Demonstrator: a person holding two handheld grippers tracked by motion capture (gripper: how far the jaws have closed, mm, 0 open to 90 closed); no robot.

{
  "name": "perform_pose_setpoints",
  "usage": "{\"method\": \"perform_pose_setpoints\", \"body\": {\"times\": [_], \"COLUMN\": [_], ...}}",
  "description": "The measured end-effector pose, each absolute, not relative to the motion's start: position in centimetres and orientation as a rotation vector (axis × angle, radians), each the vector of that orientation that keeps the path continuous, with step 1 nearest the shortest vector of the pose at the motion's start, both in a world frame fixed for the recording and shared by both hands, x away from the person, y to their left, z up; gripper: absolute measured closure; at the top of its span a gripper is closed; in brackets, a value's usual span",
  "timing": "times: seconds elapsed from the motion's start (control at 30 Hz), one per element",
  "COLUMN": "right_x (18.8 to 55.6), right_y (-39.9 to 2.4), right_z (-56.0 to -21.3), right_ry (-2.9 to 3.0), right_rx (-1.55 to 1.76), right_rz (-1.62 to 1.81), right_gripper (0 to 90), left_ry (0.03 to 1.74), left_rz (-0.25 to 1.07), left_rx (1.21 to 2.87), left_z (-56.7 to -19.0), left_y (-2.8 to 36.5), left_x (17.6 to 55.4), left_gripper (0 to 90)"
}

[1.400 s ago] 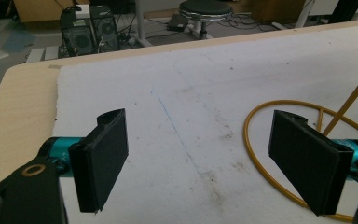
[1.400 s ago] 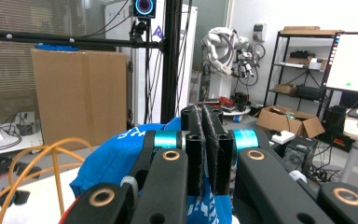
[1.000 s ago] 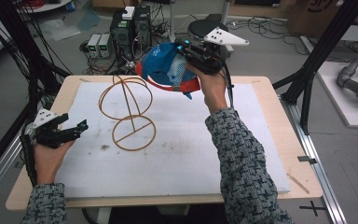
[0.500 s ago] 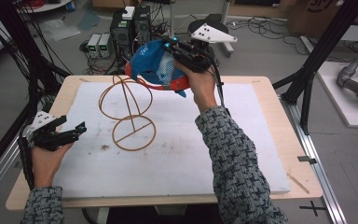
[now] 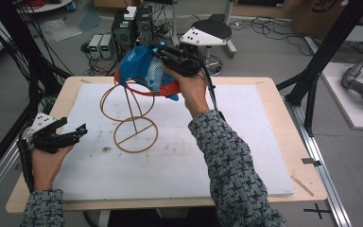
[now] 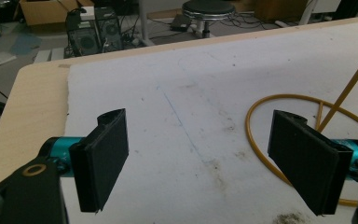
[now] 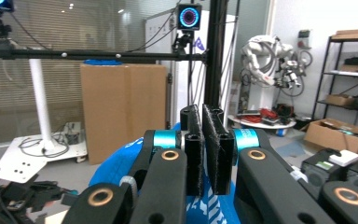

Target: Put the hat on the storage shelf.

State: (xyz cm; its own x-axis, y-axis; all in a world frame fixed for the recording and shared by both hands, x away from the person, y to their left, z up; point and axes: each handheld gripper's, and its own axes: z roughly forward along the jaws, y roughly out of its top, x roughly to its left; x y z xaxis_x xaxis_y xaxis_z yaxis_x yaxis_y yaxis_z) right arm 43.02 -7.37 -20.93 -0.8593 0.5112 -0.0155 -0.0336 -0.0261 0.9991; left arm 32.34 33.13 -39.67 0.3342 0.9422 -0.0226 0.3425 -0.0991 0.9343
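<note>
The baseball cap (image 5: 144,71) is bright blue fabric with a red brim edge and a pale mesh panel, while the thin wire stand (image 5: 130,118) of rings is golden yellow. It stands on a white foam board (image 5: 246,142), faintly smudged, over a light wooden table (image 5: 288,127); the sleeve (image 5: 231,175) is a grey-and-black speckled knit

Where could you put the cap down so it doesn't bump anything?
The mat is bare right of the right sleeve, and along the near edge. It is crowded around the wire stand, where the cap hangs.
</note>
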Motion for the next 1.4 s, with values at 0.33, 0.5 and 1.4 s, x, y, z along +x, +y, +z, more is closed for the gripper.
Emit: {"method": "perform_pose_setpoints", "body": {"times": [0.33,0.5,1.4], "right_x": [42.6,42.3,41.2], "right_y": [-5.7,-5.0,-2.8], "right_z": [-21.8,-22.1,-24.4], "right_ry": [1.955,1.993,2.141], "right_rx": [0.459,0.431,0.362], "right_rz": [1.940,1.930,1.912], "right_gripper": [87.3,87.1,86.4], "left_ry": [1.180,1.185,1.189], "left_rz": [0.786,0.786,0.783], "left_rx": [1.633,1.630,1.629], "left_z": [-39.7,-39.7,-39.9], "left_y": [33.2,33.4,33.5], "left_x": [32.3,32.3,32.4], "left_gripper": [20.5,20.5,20.5]}}
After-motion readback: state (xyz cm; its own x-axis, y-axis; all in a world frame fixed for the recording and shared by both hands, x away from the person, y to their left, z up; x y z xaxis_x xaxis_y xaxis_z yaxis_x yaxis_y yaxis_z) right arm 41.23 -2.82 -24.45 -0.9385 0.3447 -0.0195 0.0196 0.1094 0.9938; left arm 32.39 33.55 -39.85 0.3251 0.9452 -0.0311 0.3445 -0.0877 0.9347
